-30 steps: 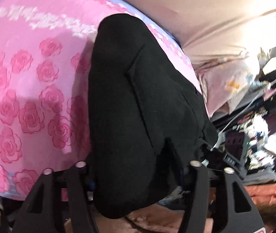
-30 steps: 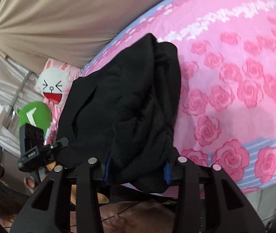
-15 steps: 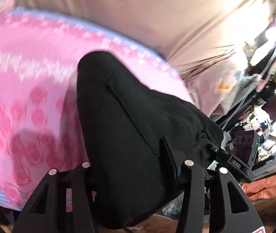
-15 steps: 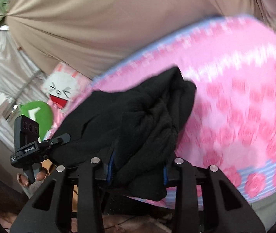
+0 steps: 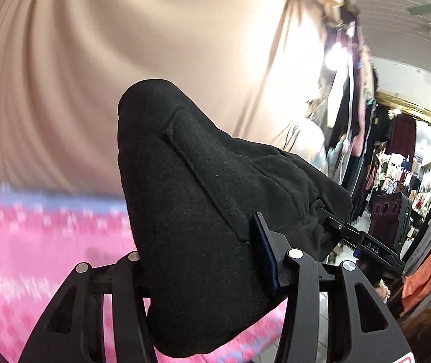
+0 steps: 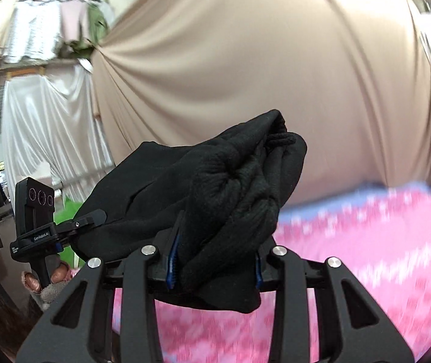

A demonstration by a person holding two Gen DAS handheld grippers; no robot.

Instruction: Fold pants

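Left wrist view: one left gripper (image 5: 203, 260), two fingers, clamped on a thick fold of one pair of black pants (image 5: 209, 187); the blue pad on the inner face of the right-hand finger (image 5: 265, 257) presses into the cloth. The pants bunch up in front of the lens, held off the surface, and stretch away to the right where the right gripper (image 5: 341, 227) bites the far end. One seam line runs diagonally across the fabric. Below and left, one pink patterned bedspread (image 5: 40, 257), motion-blurred, with a blue strip at its far edge. Behind it, one beige draped curtain (image 5: 139, 54) fills most of the frame. Far right: hanging clothes (image 5: 351, 121), ceiling lights, a cluttered shop-like room. Right wrist view: same pants (image 6: 215, 187), crumpled into a wad and pinched between this gripper's (image 6: 214, 264) two fingers, blue pads on both sides against the cloth. The fabric spans left to the other gripper (image 6: 94, 217), also closed on it; the hand (image 6: 44, 278) holding it shows at lower left. Pink bedspread (image 6: 366, 257) lower right, blurred. Beige curtain (image 6: 261, 60) behind, one white satin drape (image 6: 40, 130) to the left.
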